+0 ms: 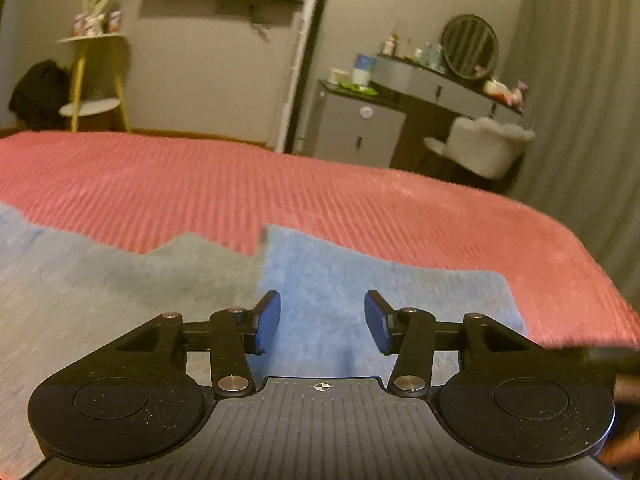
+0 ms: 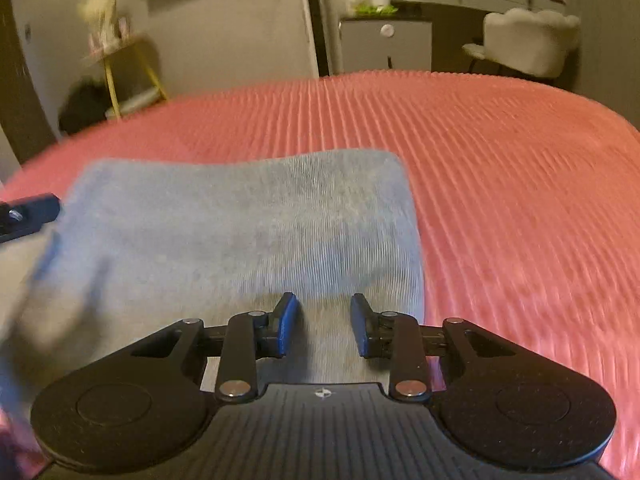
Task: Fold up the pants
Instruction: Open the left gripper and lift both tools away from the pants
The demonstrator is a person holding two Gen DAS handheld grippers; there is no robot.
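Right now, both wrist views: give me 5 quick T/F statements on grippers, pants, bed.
1. The left gripper is open, nothing between its fingers. True.
2. The right gripper is shut on the pants. False: its jaws stand apart over the pants, with no cloth pinched.
3. The pants lie on a green sheet. False: they lie on a ribbed pink bedspread.
4. Both grippers are above the blue-grey fabric. True: the pants sit under the left gripper too.
5. A white chair stands past the far edge of the bed. True.
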